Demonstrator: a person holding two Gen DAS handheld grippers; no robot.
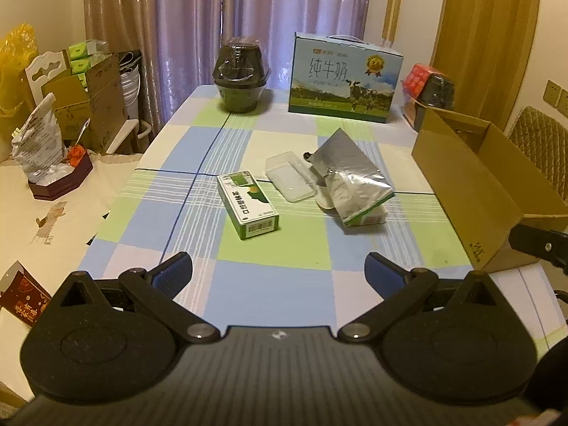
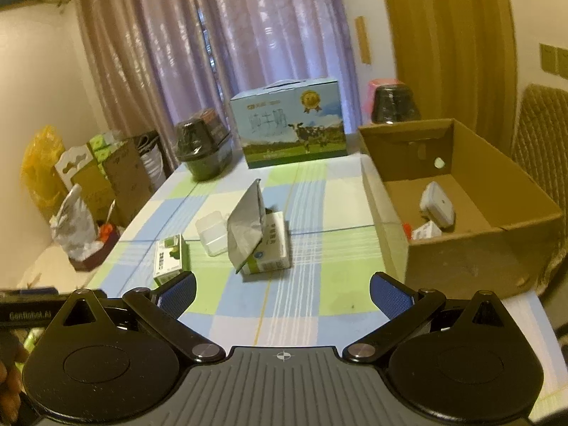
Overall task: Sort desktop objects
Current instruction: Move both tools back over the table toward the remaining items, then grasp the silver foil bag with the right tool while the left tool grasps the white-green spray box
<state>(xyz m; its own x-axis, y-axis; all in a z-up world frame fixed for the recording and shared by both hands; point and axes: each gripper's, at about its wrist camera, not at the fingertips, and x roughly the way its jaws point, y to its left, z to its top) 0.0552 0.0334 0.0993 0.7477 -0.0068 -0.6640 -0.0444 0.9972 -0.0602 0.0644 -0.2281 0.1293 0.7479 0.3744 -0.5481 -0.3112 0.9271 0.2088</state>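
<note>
Left gripper (image 1: 278, 271) nearest, blue pads spread wide, nothing between, hovering over checked blue-green tablecloth (image 1: 269, 284). Right gripper (image 2: 283, 293) same: fingers apart, empty. Ahead, mid-table: green-white rectangular carton (image 1: 248, 206) lying flat; clear plastic lidded case (image 1: 291, 175) just beside it; crumpled silver foil pouch (image 1: 349, 170) leaning on small green-white box (image 1: 369, 216). Open brown cardboard box (image 2: 458, 248) at right table edge, w/ white rounded case (image 2: 437, 204) inside. Blue milk gift carton w/ cow print (image 1: 342, 78) and dark wrapped bowl (image 1: 241, 76) at far end.
</note>
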